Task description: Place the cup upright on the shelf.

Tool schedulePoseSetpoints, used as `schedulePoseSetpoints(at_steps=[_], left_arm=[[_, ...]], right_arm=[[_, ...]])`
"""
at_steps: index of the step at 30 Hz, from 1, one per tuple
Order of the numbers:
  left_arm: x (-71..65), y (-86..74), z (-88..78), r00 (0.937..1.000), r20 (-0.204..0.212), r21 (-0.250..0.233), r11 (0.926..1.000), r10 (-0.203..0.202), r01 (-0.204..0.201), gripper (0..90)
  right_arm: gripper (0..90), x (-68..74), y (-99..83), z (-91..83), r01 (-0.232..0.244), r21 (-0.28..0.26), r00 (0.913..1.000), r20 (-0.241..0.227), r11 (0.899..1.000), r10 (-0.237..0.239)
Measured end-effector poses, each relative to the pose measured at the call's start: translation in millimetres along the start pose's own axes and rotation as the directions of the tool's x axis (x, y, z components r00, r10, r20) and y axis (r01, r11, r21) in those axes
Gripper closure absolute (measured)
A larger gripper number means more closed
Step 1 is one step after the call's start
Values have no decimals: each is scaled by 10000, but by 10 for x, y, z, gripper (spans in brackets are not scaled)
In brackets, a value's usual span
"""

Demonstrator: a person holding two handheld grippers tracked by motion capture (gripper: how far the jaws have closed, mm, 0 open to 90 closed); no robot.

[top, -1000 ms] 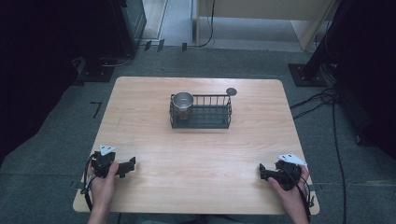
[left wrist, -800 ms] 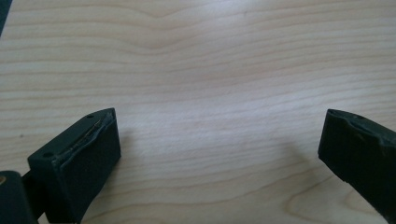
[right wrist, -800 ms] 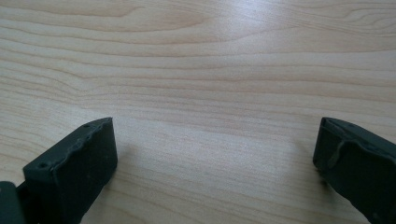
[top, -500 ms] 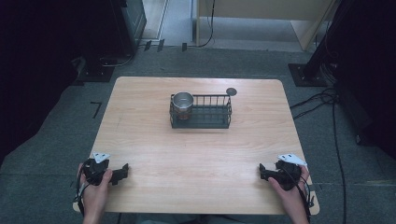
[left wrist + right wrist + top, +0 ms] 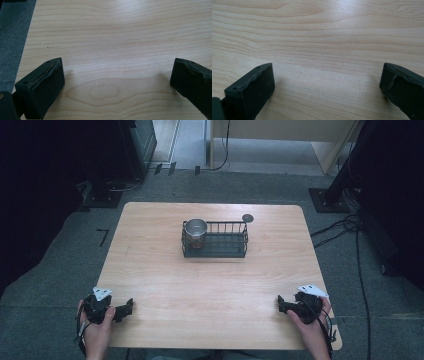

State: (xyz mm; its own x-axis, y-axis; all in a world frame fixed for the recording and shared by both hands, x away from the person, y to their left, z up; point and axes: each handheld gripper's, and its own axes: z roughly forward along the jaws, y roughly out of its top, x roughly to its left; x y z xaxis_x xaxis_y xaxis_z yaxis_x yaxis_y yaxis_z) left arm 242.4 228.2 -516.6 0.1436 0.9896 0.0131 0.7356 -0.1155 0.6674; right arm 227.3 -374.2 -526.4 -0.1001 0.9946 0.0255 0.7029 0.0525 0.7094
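A black wire basket (image 5: pixel 225 245) stands at the far middle of the wooden table (image 5: pixel 210 285). In the basket's left end sits a metal cup (image 5: pixel 195 231), upright. A small dark round disc (image 5: pixel 247 218) lies just behind the basket's right corner. My left gripper (image 5: pixel 125 309) rests at the table's near left corner, open, with bare wood between its jaws (image 5: pixel 117 82). At the near right corner my right gripper (image 5: pixel 283 304) is also open over bare wood (image 5: pixel 327 82). Both are far from the basket.
Grey carpet surrounds the table. Black stand bases (image 5: pixel 330 200) and cables (image 5: pixel 350 227) lie on the floor at the right and behind. Dark equipment (image 5: pixel 135 145) stands at the back left.
My left gripper has slid back and leftwards to the table's near left corner. The right gripper has stayed in place.
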Motion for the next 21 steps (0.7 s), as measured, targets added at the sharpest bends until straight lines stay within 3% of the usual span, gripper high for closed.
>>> schedulePoseSetpoints(at_steps=[9, 21], left_arm=[[-23, -23, 5, 9999, -47, -232, 9997, -99, 98, 0], [-71, 23, 46, 9958, -593, -256, 9973, -704, 690, 0]], right_arm=[[0, 0, 0, 0, -3, 0, 10000, 0, 10000, 3], [0, 0, -1, 0, 5, -2, 10000, -1, 10000, -5]])
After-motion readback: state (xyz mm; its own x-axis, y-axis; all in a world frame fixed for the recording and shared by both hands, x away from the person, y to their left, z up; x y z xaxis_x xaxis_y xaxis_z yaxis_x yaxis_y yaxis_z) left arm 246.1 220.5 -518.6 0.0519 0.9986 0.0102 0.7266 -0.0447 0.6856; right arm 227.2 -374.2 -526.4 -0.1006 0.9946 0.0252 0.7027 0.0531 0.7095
